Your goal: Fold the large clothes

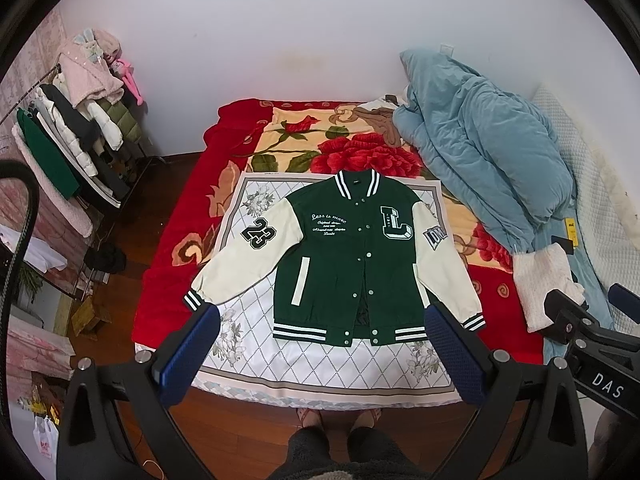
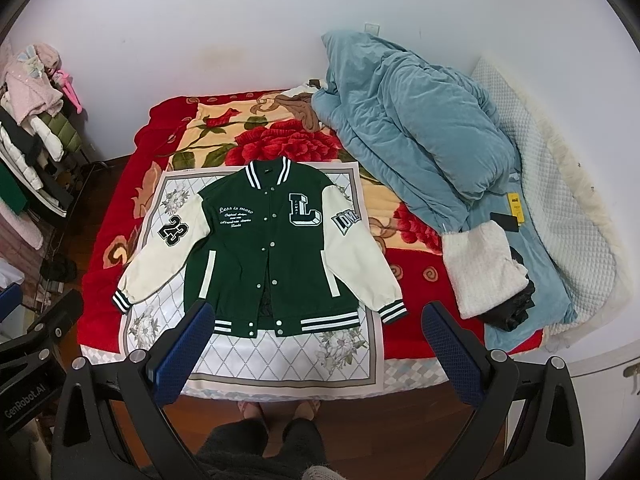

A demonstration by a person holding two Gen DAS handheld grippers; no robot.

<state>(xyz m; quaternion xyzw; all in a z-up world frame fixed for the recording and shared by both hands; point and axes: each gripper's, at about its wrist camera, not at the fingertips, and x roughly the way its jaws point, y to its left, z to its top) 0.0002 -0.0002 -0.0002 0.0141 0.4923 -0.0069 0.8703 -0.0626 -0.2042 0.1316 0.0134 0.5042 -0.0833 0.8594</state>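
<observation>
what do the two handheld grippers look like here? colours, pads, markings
Both match: black angular frames with silver bolts, and two fingers faced with blue mesh-textured pads. The left gripper has a black cable looping beside it; its body reads "GenRobot.AI" in the right wrist view. The right gripper shows "DAS" on its side in the left wrist view. No hands or sleeves visible.
</observation>
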